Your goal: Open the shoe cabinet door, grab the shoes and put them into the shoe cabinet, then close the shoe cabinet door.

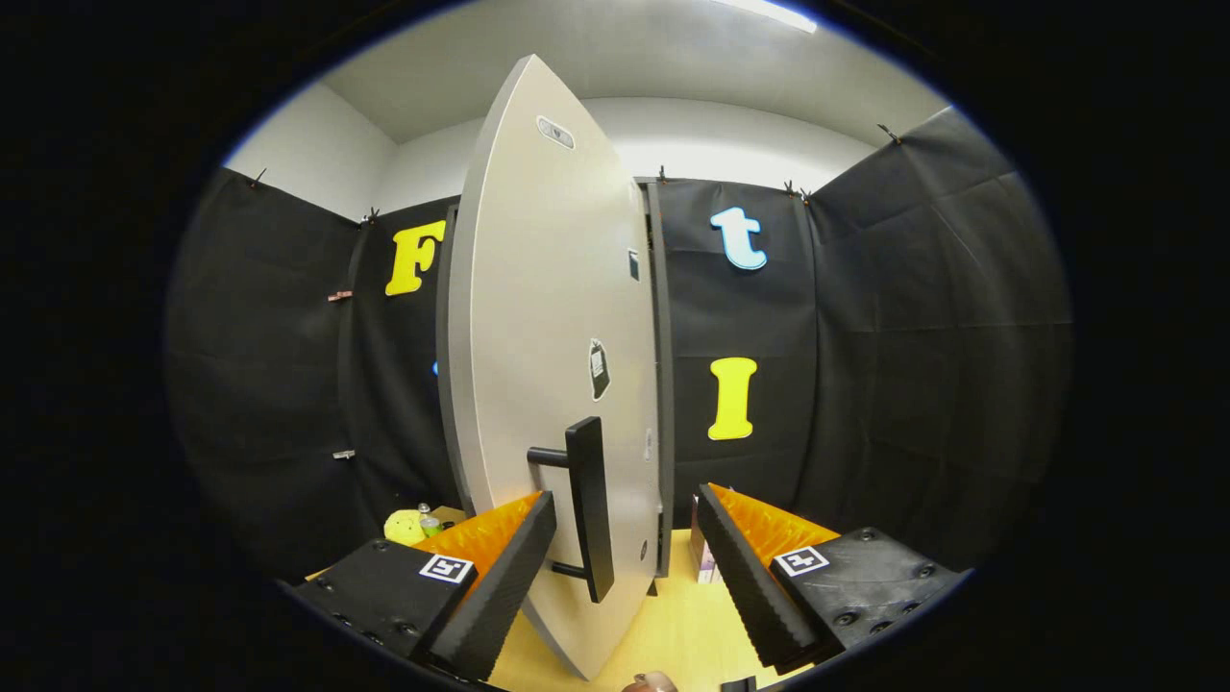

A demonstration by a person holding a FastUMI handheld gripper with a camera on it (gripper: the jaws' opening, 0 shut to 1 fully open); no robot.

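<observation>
The shoe cabinet's pale grey door [548, 336] stands tall just ahead of me, swung partly out toward me, its edge meeting the cabinet frame [661, 384] on the right. A dark bar handle [589, 505] runs upright on the door's lower part. My gripper [625, 524] is open, with the handle between the fingers, nearer the left one. Neither finger presses on the handle. A small part of a shoe [649, 682] peeks in at the very bottom, below the door.
The cabinet stands on a light wooden tabletop [673, 625]. A yellow-green object and a small bottle [411, 525] lie on the table left of the door. A small box [703, 562] sits beside the cabinet base on the right.
</observation>
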